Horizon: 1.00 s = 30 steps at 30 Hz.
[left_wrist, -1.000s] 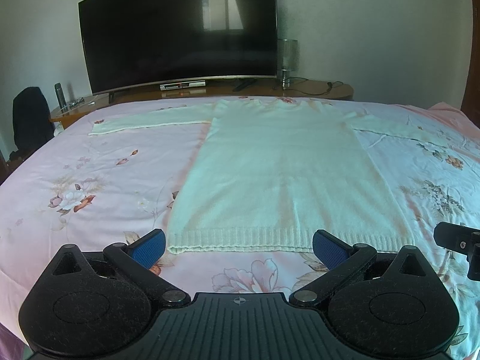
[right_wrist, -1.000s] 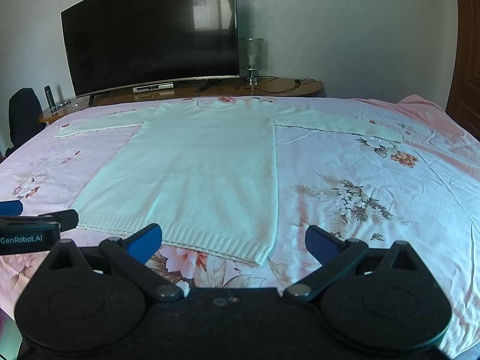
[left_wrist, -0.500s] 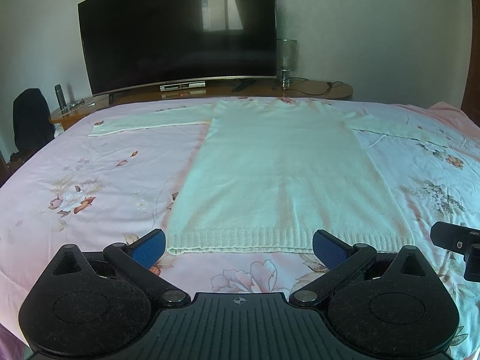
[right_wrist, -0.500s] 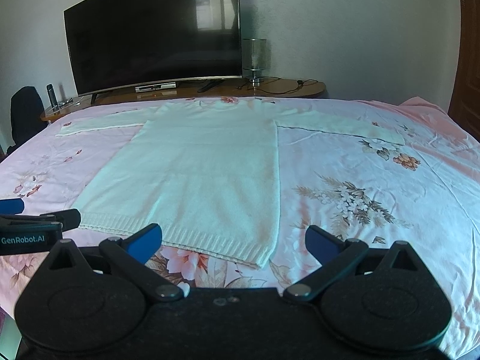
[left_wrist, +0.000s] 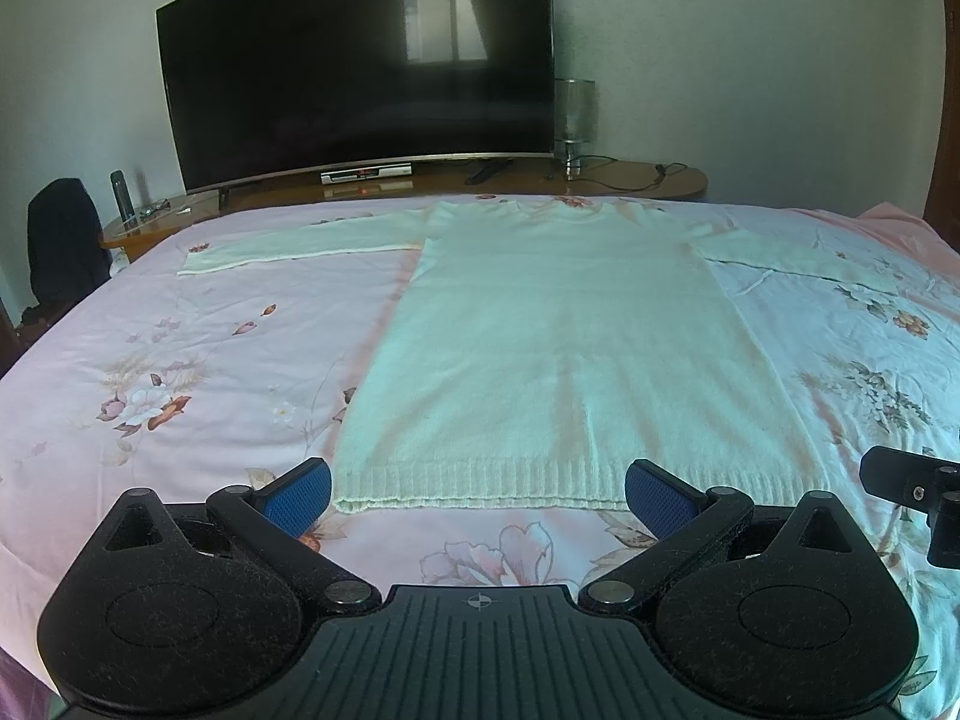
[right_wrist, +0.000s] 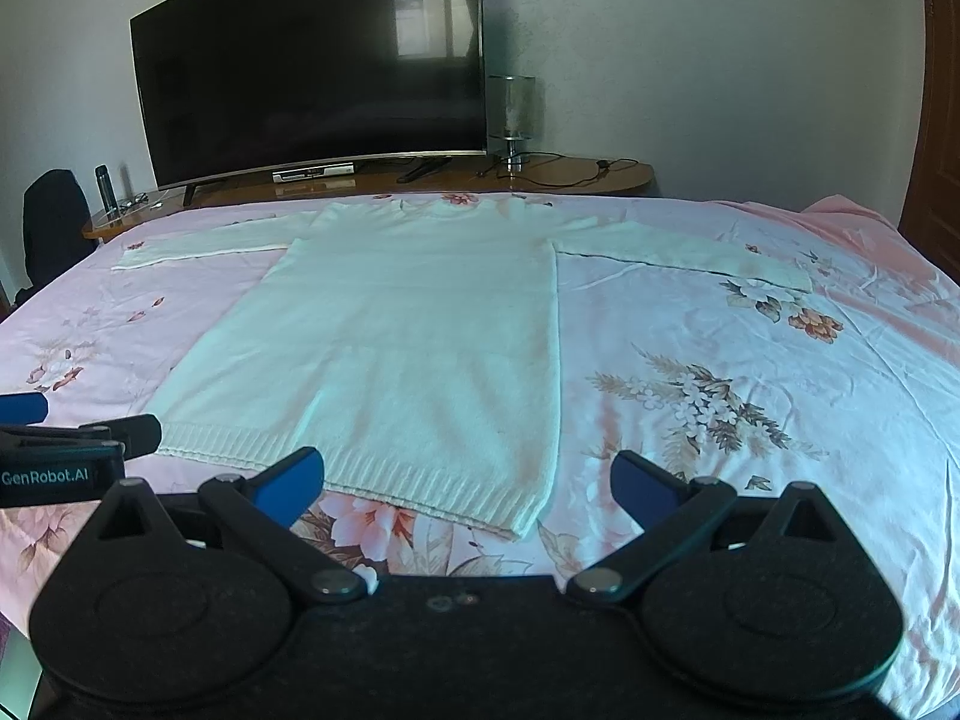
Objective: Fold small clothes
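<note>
A pale cream knit sweater (left_wrist: 570, 354) lies flat on the pink floral bedsheet (left_wrist: 180, 360), hem toward me, both sleeves spread out sideways. It also shows in the right wrist view (right_wrist: 408, 348). My left gripper (left_wrist: 477, 495) is open and empty, just short of the ribbed hem near its left half. My right gripper (right_wrist: 465, 489) is open and empty, just short of the hem's right corner. The left gripper's side (right_wrist: 72, 450) shows at the left edge of the right wrist view.
A large dark TV (left_wrist: 360, 66) stands on a wooden console (left_wrist: 630, 180) beyond the bed's far edge, with a lamp (left_wrist: 575, 120). A dark chair (left_wrist: 63, 240) stands at the far left. A wooden door (right_wrist: 939, 120) is at the right.
The right wrist view has shifted slightly, with the sweater sitting a little further right in it. The left gripper has barely moved. Both grippers stay open.
</note>
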Motion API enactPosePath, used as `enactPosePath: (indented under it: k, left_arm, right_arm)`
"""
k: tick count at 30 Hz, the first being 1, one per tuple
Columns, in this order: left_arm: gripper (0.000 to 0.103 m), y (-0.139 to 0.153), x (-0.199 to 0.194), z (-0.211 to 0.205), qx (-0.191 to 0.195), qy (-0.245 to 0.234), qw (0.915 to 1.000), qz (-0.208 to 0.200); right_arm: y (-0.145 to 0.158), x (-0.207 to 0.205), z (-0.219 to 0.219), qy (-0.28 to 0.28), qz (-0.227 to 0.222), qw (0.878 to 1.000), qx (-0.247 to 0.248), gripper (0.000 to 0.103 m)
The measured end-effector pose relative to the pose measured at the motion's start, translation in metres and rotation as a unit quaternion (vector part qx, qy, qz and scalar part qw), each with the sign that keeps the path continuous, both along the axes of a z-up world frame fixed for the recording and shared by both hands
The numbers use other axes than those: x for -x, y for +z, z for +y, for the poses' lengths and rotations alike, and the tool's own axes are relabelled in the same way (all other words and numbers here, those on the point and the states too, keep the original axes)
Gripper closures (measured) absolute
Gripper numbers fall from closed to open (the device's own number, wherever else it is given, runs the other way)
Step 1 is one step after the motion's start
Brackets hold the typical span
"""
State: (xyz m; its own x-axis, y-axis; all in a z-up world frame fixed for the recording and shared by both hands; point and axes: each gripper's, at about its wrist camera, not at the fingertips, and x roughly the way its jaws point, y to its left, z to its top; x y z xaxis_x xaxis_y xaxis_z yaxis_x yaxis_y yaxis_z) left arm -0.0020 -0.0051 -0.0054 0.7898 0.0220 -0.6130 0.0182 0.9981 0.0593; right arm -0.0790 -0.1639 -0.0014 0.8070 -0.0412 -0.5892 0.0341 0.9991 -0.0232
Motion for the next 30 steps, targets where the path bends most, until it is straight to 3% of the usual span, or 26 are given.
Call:
enactPosePath:
  k: [5, 9, 14, 17, 25, 29, 30]
  left_arm:
    - [0.0, 0.003, -0.004, 0.002, -0.02, 0.009, 0.9997, -0.008]
    - [0.0, 0.007, -0.02, 0.014, -0.011, 0.031, 0.9995, -0.005]
    - [0.0, 0.006, -0.063, 0.029, -0.032, 0.014, 0.999, -0.027]
    - [0.0, 0.009, -0.103, 0.043, -0.023, 0.01, 0.9986, -0.048]
    - [0.0, -0.001, -0.223, 0.089, 0.021, 0.056, 0.997, -0.05]
    - [0.0, -0.031, -0.274, 0.106, 0.022, 0.059, 0.9979, -0.011]
    - [0.0, -0.04, -0.283, 0.109, 0.019, 0.062, 0.9979, -0.003]
  right_arm:
    - [0.002, 0.001, -0.004, -0.001, -0.008, 1.0, -0.013, 0.001]
    - [0.005, -0.006, -0.019, -0.021, -0.025, 0.999, -0.032, 0.001]
    - [0.009, -0.03, -0.061, -0.066, -0.033, 0.996, -0.052, 0.001]
    - [0.014, -0.052, -0.099, -0.1, -0.051, 0.991, -0.074, 0.003]
    - [0.018, -0.154, -0.229, -0.197, -0.118, 0.96, -0.157, 0.007]
    - [-0.005, -0.221, -0.293, -0.247, -0.129, 0.933, -0.227, 0.014]
    - [-0.018, -0.239, -0.313, -0.266, -0.131, 0.921, -0.254, 0.017]
